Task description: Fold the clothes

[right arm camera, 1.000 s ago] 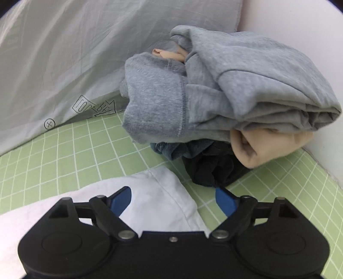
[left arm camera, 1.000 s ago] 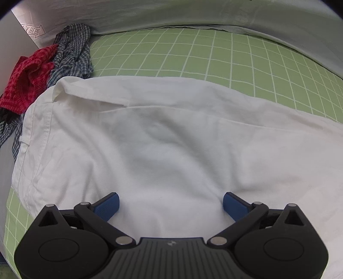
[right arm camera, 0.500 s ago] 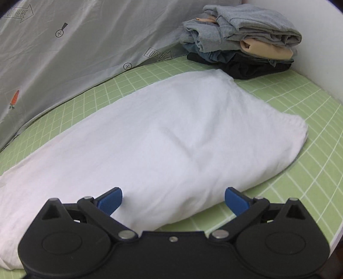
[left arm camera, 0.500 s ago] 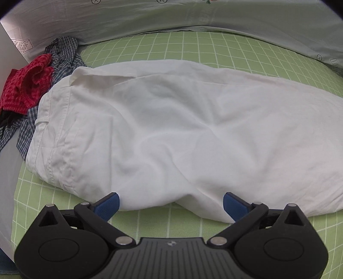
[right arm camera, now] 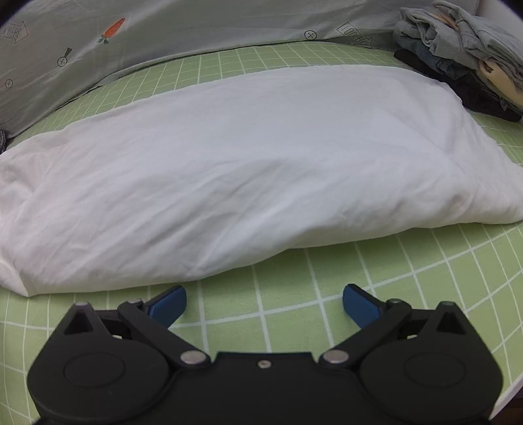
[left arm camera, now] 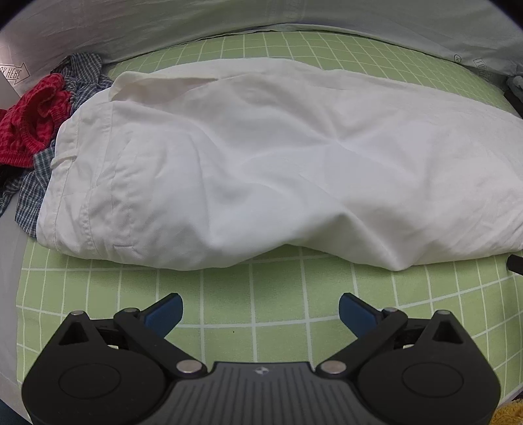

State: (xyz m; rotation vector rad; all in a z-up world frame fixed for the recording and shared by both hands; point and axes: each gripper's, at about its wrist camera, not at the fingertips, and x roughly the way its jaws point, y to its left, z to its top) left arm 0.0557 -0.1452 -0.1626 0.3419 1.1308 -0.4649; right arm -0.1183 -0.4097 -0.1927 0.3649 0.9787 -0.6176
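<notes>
From the left wrist camera, the left gripper (left arm camera: 261, 309) hangs over bare green mat (left arm camera: 228, 294), its blue fingers (left arm camera: 165, 312) spread wide with nothing between them. Just ahead lies the white garment (left arm camera: 261, 163), folded lengthwise into a long band that runs across the mat from left to right. Its waistband end (seams and a belt loop show there) sits at the left, resting against a heap of unfolded clothes: a red knit piece (left arm camera: 29, 127) and a blue checked shirt (left arm camera: 32, 193). A pale grey sheet (left arm camera: 228, 23) with small printed marks rises behind the mat.

From the right wrist camera, the right gripper (right arm camera: 264, 302) also hovers above the mat (right arm camera: 294, 294), fingers (right arm camera: 359, 305) set far apart and empty, close to the garment's near edge but not touching it. The white garment (right arm camera: 245, 170) fills the middle of this view, lying flat with soft wrinkles. Its right end stops near a stack of folded clothes (right arm camera: 457, 59) at the far right corner, grey pieces on top, a tan one and dark ones beneath. The grey sheet (right arm camera: 196, 29) behind carries a small carrot print.
</notes>
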